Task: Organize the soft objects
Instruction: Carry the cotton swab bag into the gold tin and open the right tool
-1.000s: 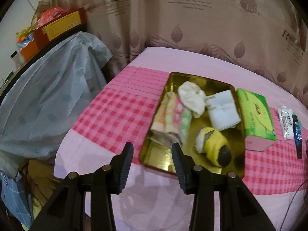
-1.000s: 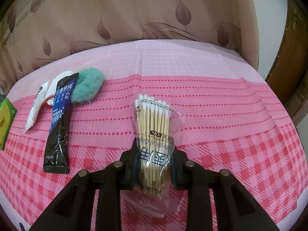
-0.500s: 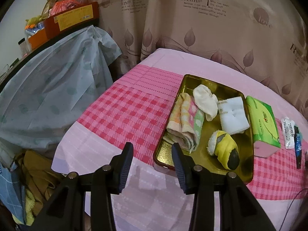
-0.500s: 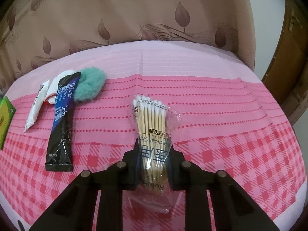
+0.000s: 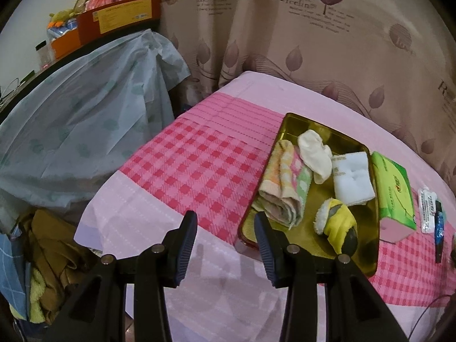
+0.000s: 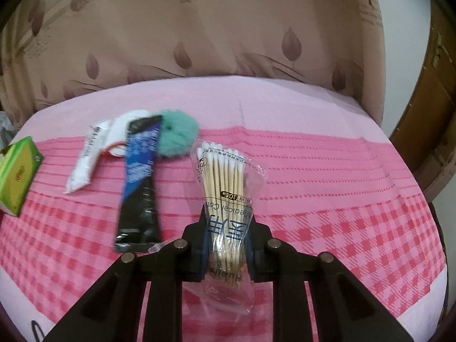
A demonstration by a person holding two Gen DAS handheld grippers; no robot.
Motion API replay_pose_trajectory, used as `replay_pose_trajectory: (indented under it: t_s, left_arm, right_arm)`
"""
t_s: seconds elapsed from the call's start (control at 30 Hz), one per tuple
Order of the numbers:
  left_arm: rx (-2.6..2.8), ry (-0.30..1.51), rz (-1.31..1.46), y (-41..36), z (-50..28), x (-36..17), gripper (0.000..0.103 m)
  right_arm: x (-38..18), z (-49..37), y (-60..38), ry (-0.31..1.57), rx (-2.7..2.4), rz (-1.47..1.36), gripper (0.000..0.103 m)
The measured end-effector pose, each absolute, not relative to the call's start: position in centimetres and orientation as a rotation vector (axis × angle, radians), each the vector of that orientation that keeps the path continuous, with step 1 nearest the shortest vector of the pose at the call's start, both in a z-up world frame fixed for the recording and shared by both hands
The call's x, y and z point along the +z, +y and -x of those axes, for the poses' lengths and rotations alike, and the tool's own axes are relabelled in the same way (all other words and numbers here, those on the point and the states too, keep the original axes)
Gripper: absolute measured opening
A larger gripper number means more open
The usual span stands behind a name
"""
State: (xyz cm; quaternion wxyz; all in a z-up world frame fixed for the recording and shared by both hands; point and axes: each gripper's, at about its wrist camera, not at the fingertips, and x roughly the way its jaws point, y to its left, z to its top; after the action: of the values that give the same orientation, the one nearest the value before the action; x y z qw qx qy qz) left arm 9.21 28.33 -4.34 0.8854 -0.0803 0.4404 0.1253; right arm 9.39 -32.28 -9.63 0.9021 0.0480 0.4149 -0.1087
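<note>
Right gripper [image 6: 226, 235] is clamping the bag of cotton swabs [image 6: 228, 196], holding it above the pink checked tablecloth [image 6: 342, 213], beside the black sachet [image 6: 139, 188] and teal puff [image 6: 176, 134]. Left gripper [image 5: 225, 245] is hanging open and empty at the near-left corner of the gold tray [image 5: 287, 119], which is holding a folded towel [image 5: 282, 182], white sock [image 5: 313, 154], and yellow plush [image 5: 339, 225].

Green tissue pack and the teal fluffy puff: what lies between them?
In the right wrist view, a white sachet and a dark blue-black sachet lie between the green tissue pack and the teal puff.
</note>
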Motion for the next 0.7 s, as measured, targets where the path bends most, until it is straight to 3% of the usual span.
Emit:
replay_pose_trajectory:
  t_s: [0.7]
  left_arm:
    - [0.385, 0.906, 0.257, 31.8, -8.5, -4.2, 0.043]
  right_arm:
    - [-3.2, -10.8, -16.8, 0.787, 0.142, -0.027, 0.018]
